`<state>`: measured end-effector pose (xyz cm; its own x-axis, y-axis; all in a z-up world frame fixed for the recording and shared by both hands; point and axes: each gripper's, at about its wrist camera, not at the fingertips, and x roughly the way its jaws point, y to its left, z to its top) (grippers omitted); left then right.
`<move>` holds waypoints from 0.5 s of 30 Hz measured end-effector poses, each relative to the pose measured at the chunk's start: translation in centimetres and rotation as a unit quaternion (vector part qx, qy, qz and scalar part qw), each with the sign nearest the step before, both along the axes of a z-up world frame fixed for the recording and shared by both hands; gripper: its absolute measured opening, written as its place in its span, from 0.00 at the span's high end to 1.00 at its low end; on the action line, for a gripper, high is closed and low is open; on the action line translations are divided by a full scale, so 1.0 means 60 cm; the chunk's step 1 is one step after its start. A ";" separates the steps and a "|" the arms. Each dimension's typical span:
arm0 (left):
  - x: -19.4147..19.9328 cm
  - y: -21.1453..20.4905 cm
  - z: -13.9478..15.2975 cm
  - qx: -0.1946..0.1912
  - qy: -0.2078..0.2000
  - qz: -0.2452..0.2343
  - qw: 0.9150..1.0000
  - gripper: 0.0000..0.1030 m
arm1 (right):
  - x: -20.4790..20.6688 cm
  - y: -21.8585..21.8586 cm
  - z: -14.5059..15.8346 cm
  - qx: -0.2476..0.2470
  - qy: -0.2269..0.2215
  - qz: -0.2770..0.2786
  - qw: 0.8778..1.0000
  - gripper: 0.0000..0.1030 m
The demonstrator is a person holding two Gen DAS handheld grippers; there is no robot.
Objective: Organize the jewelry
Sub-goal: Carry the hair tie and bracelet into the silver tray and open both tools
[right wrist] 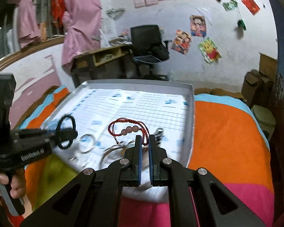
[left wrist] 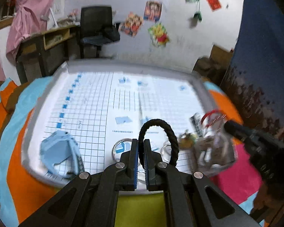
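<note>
White plastered wall (right wrist: pixel 227 71) scattered with cartoon posters (right wrist: pixel 197 25) and a red card (right wrist: pixel 250 4). A black office chair (right wrist: pixel 147 43) stands beside a wooden desk (right wrist: pixel 102 56); pink cloth (right wrist: pixel 81 24) hangs at left. In the foreground, a bed under a blanket (right wrist: pixel 223 138) of orange, blue and pink patches.

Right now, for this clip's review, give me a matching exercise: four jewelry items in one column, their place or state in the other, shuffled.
1. black braided bracelet
2. red cord bracelet
3. blue watch
4. clear rings

A. lying loose on the tray
B. held in the right hand-held gripper
C. lying at the tray's near-left corner
D. held in the left hand-held gripper

Pairs: 1-D, 2-B, 3-C, 4-A
</note>
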<state>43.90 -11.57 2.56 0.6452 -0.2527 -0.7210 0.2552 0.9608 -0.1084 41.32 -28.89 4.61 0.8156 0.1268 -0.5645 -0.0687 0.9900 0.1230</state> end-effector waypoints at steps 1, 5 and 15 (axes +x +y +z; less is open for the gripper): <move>0.002 -0.002 -0.005 0.004 0.004 0.002 1.000 0.95 | 0.008 -0.003 -0.002 0.001 0.005 -0.002 1.000 0.94; 0.020 -0.005 -0.022 0.015 0.018 0.005 1.000 0.94 | 0.030 -0.011 -0.013 -0.007 0.022 -0.016 1.000 0.94; 0.027 -0.020 -0.040 0.038 0.031 0.019 0.999 0.78 | 0.039 -0.004 -0.036 -0.021 0.047 -0.018 0.999 0.92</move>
